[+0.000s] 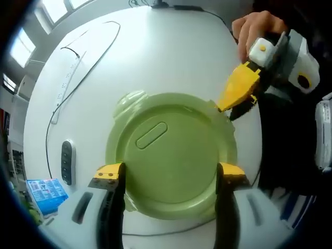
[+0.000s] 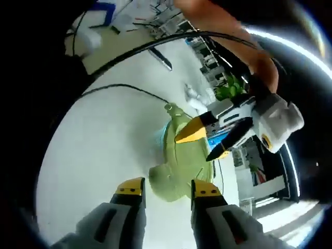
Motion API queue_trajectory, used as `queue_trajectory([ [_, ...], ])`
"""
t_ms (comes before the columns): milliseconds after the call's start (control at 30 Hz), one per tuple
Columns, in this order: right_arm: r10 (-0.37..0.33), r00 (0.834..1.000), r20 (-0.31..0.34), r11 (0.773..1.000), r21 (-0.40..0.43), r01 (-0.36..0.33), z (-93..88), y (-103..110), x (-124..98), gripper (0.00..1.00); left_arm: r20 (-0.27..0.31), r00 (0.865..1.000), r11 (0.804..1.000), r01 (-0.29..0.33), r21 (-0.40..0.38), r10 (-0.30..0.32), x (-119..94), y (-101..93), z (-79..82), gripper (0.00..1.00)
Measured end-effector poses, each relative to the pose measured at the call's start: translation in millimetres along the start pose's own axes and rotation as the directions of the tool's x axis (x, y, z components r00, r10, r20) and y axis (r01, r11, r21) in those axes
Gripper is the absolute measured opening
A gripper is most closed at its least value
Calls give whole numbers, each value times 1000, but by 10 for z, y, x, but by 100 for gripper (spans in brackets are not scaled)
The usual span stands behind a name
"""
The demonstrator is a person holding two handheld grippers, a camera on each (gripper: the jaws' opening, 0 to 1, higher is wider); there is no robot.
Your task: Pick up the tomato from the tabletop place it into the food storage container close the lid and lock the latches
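Container (image 1: pixel 174 155): green, lid on, resting on the white surface (image 1: pixel 155 57).
Left gripper (image 1: pixel 168 176): fingers parted, straddling the lid.
Right gripper (image 1: pixel 236 101): fingers parted, tips at the rim latch, nearer arm for locking.
Tomato: presumably inside.

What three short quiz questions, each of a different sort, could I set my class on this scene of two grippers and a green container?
1. True or false: the green lid lies on the container.
2. Multiple choice: where are the left gripper's yellow tips? A. one on each side of the lid; B. lifted well above the table; C. shut on a cable.
3. Fill the gap: in the left gripper view, the right gripper has its tips at the lid's ____.

Key
1. True.
2. A.
3. Rim, at a latch tab on the upper right edge in that view.
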State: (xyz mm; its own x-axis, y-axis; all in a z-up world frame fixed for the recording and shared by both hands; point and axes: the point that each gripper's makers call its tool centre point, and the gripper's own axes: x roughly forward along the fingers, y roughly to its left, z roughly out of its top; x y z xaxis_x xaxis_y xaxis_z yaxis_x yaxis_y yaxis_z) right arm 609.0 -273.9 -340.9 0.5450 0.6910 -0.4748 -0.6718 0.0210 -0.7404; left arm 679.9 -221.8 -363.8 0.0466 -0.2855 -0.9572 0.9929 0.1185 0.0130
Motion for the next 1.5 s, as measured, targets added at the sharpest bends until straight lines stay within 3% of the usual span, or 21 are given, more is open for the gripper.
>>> queue_trajectory([
  [100, -151, 988, -7, 963, 223, 149, -77, -78, -115, 21, 5, 1000, 1000, -1, -1, 1, 3, 0, 7, 57],
  [133, -195, 981, -12, 904, 385, 184, -106, -47, -129, 13, 6, 1000, 1000, 0, -1, 0, 4, 0, 8, 57],
  [167, -239, 970, -32, 797, 564, 215, -175, -28, -131, 11, 7, 1000, 1000, 0, 0, 0, 5, 0, 9, 57],
  [200, -237, 971, -27, 779, 592, 206, -188, -3, -128, 11, 5, 1000, 1000, 0, 2, 0, 8, 0, 12, 57],
  [233, -256, 966, 24, 724, 668, 174, -152, 38, -118, 11, 3, 1000, 1000, 1, 3, -1, 13, 2, 18, 57],
  [333, -300, 954, 5, 497, 855, 152, -221, 56, -95, 10, -23, 1000, 1000, 0, 3, 0, 20, 4, 28, 57],
  [367, -325, 945, -33, 398, 902, 169, -286, 26, -95, 7, -32, 999, 1000, 0, 3, 0, 21, 4, 29, 57],
  [467, -313, 946, -84, 325, 927, 190, -391, 89, -57, 0, -60, 998, 1000, 0, 5, 0, 29, 4, 35, 58],
  [500, -316, 947, -63, 347, 921, 177, -378, 105, -32, 0, -65, 998, 1000, 0, 6, 0, 28, 5, 34, 58],
  [667, -304, 952, -34, 350, 925, 145, -334, 98, 20, 0, -86, 996, 1000, 2, 4, -2, 28, 2, 29, 58],
  [733, -237, 970, -44, 418, 897, 143, -337, 193, 69, 0, -90, 996, 1000, 2, 3, -2, 29, -1, 30, 57],
  [867, -280, 960, -28, 526, 832, 177, -294, 89, 22, 0, -91, 996, 1000, 2, 3, -2, 16, -11, 19, 58],
  [967, -250, 968, -5, 509, 850, 136, -272, 127, 54, 0, -84, 996, 1000, 3, 3, -3, 7, -21, 10, 58],
  [1067, -243, 970, 24, 630, 764, 139, -235, 148, 73, 0, -75, 997, 1000, 5, 4, -5, -4, -27, -4, 58],
  [1167, -322, 943, 80, 670, 723, 168, -210, 134, 51, 0, -71, 997, 1000, 6, 4, -6, -11, -31, -9, 58],
  [1233, -388, 911, 140, 659, 733, 169, -201, 144, 40, 0, -69, 998, 1000, 6, 5, -6, -15, -33, -14, 57],
  [1267, -372, 920, 124, 639, 753, 158, -219, 154, 36, 0, -70, 998, 1000, 6, 5, -5, -15, -33, -15, 57],
  [1333, -365, 921, 134, 692, 701, 172, -177, 140, 48, 0, -71, 997, 1000, 6, 6, -5, -16, -35, -18, 57],
  [1400, -370, 919, 136, 673, 721, 164, -192, 151, 43, 0, -74, 997, 1000, 6, 6, -5, -17, -38, -21, 57],
  [1433, -374, 916, 145, 701, 691, 177, -175, 142, 52, 0, -75, 997, 1000, 6, 7, -5, -18, -40, -22, 57],
  [1500, -376, 914, 155, 699, 695, 169, -176, 144, 70, 0, -74, 997, 1000, 8, 6, -8, -20, -41, -32, 58],
])
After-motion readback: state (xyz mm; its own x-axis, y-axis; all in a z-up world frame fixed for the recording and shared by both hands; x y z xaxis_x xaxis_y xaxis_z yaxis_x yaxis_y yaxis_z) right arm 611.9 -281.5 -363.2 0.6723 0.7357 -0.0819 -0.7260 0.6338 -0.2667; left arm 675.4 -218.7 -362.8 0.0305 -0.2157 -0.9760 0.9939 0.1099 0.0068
